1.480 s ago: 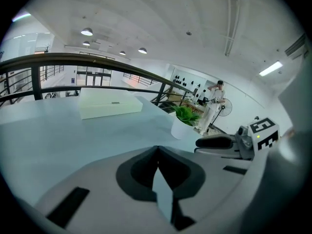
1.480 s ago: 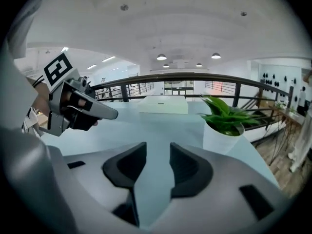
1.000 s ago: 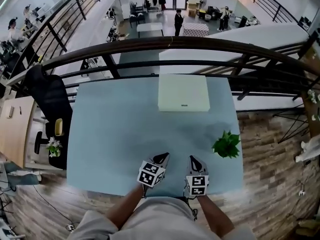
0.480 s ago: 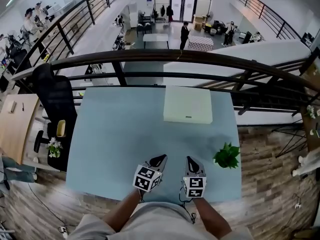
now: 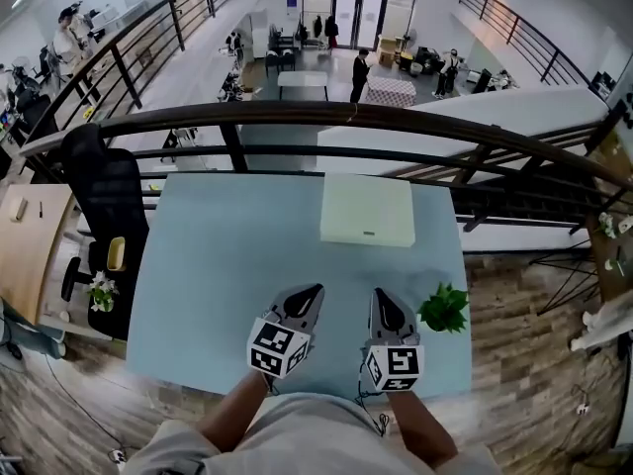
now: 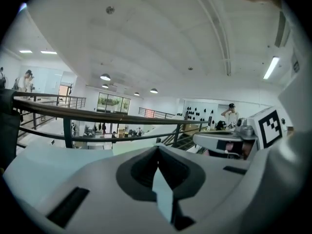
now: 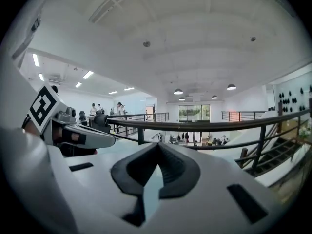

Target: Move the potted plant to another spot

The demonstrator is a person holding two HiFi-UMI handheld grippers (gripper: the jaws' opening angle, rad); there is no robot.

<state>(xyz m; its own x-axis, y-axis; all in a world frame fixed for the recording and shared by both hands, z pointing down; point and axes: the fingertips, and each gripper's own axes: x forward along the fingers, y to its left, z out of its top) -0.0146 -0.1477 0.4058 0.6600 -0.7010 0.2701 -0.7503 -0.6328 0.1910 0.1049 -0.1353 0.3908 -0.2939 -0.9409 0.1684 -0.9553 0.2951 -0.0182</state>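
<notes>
The potted plant point(image 5: 444, 308), small with green leaves, stands on the light blue table point(image 5: 218, 265) near its right front corner. Both grippers hover above the table's front edge, side by side and left of the plant. My left gripper point(image 5: 313, 290) is shut and holds nothing; in the left gripper view its tips point(image 6: 157, 149) meet, pointing at the railing. My right gripper point(image 5: 380, 293) is also shut and empty, a short way left of the plant. In the right gripper view its tips point(image 7: 158, 145) touch. The plant shows in neither gripper view.
A flat white box point(image 5: 367, 211) lies at the table's back middle. A dark railing point(image 5: 326, 117) runs behind the table over a lower hall. A black office chair point(image 5: 99, 196) and a small flower pot point(image 5: 102, 292) stand off the left side.
Both grippers have risen from the table's front edge and look larger in the head view. The plant and the box have not moved.
</notes>
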